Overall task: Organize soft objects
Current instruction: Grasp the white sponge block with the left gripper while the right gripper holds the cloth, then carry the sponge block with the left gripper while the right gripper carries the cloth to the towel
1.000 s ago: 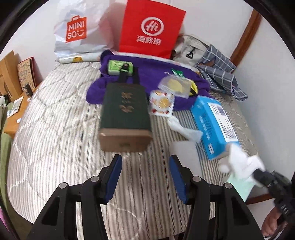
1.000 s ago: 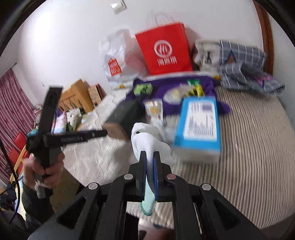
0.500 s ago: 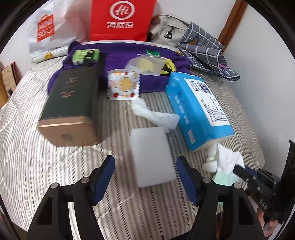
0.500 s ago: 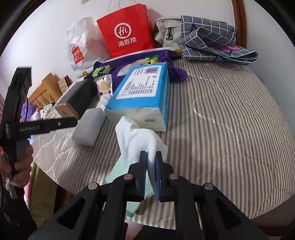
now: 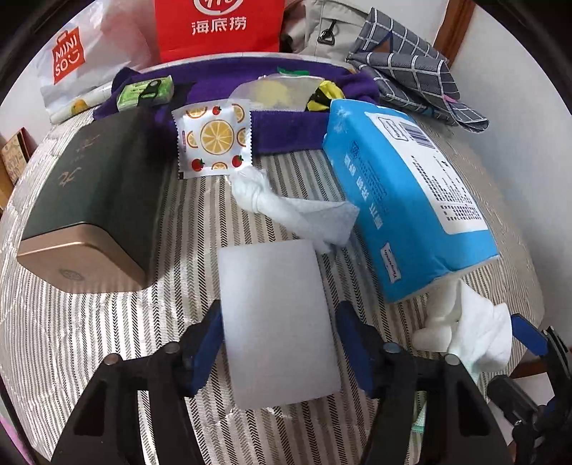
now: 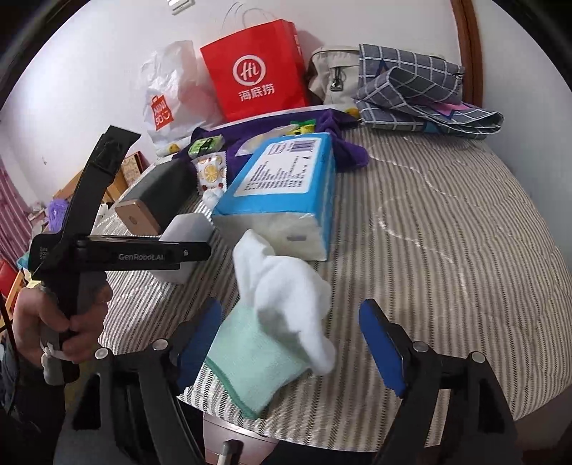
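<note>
A white sponge block (image 5: 277,318) lies on the striped bed between the open jaws of my left gripper (image 5: 279,343); no finger visibly touches it. It also shows in the right wrist view (image 6: 186,232). My right gripper (image 6: 291,343) is open around a white sock (image 6: 286,293) lying on a mint-green cloth (image 6: 250,361) at the bed's near edge. The sock (image 5: 464,329) also shows in the left wrist view. A crumpled white tissue (image 5: 289,207) lies beyond the sponge.
A blue tissue pack (image 5: 404,214) lies right of the sponge, a dark green box (image 5: 96,200) left. A fruit-print packet (image 5: 214,137), purple cloth (image 5: 286,121), red bag (image 5: 218,25) and checked cloth (image 5: 411,78) lie farther back. The bed edge is close.
My left gripper moved forward and down until its jaws straddle the sponge. My right gripper lowered the sock and cloth to the bed and opened, letting them go.
</note>
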Available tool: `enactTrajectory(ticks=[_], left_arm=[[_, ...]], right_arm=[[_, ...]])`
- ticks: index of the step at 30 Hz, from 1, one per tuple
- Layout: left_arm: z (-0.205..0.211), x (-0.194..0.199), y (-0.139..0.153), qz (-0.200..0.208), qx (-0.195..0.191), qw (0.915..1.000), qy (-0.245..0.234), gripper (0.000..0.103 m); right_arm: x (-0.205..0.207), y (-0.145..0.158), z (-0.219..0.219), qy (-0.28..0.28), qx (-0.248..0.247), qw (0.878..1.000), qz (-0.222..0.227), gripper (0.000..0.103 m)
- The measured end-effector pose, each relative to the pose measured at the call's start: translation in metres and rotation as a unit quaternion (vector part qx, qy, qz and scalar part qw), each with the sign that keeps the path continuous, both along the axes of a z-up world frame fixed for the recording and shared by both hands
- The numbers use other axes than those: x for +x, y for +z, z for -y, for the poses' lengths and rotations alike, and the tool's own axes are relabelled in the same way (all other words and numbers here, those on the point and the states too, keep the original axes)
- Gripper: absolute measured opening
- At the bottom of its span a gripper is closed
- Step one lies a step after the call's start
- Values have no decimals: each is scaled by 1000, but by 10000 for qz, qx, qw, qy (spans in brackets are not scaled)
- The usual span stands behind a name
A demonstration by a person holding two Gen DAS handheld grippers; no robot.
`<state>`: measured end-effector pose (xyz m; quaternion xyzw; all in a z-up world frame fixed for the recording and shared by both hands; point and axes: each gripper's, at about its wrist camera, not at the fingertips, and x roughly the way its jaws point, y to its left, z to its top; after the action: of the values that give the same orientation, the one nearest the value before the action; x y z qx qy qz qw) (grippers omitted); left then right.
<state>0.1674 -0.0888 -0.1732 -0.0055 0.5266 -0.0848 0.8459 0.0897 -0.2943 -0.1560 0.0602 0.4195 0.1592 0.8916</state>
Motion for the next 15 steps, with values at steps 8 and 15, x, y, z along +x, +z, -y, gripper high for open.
enactTrajectory(ticks=[8, 15], left_arm=[[-11, -6, 2, 169, -300, 9994, 4, 54], [-9, -2, 2, 142, -297, 9993, -159, 54]], right_arm=[[13, -24, -24, 34, -324, 9994, -110, 79], [18, -34, -35, -27, -607, 9980, -158, 79]])
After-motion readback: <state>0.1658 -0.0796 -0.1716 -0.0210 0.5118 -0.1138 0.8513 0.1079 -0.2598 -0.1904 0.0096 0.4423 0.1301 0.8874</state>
